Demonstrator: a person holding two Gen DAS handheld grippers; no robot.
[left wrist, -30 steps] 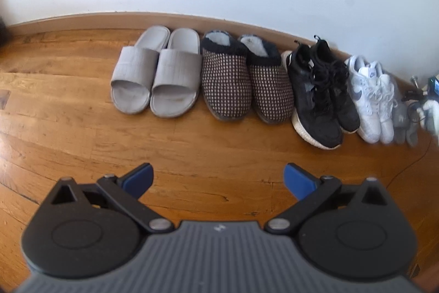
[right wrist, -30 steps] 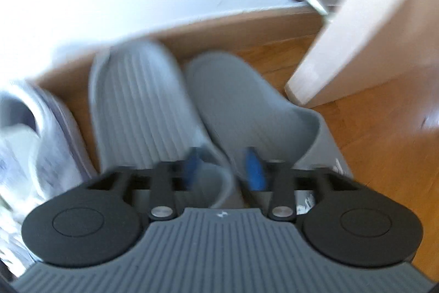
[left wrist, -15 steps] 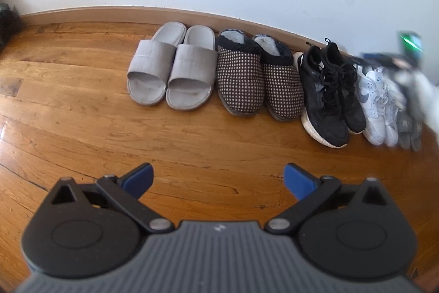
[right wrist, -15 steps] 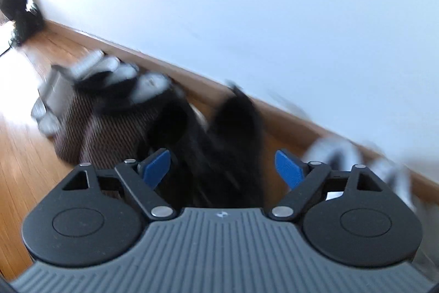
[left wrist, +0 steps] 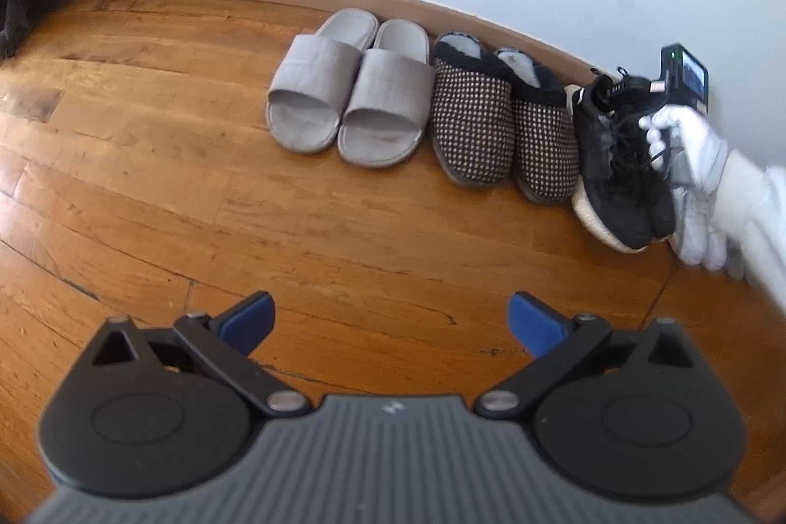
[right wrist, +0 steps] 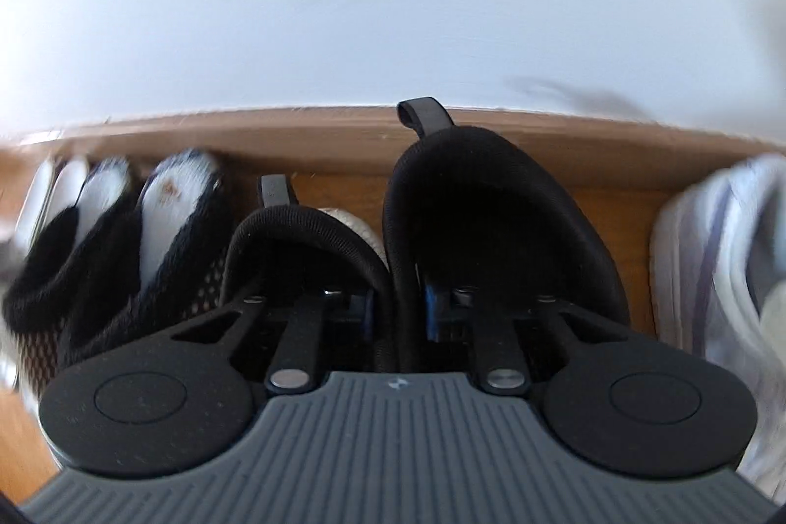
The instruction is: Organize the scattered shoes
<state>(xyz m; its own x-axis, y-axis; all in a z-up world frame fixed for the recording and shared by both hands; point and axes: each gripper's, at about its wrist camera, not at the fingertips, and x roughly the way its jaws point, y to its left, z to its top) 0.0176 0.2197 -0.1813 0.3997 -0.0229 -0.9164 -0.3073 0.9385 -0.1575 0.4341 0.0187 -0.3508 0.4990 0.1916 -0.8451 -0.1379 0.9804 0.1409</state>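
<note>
Grey slides [left wrist: 349, 87], then checked slippers [left wrist: 506, 121], black sneakers [left wrist: 619, 160] and white trainers [left wrist: 697, 229], paired in a row along the skirting. Left gripper [left wrist: 390, 322] gaped wide, empty, hovering over floor. Right gripper [right wrist: 397, 309] nearly closed, pinching the sneakers' adjoining collars; probably nudging that pair straight, needing gentle release.

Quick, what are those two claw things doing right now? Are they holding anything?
Left gripper: open, holding nothing, above the wooden floor.
Right gripper: closed on the adjoining collars of the black sneakers.
</note>
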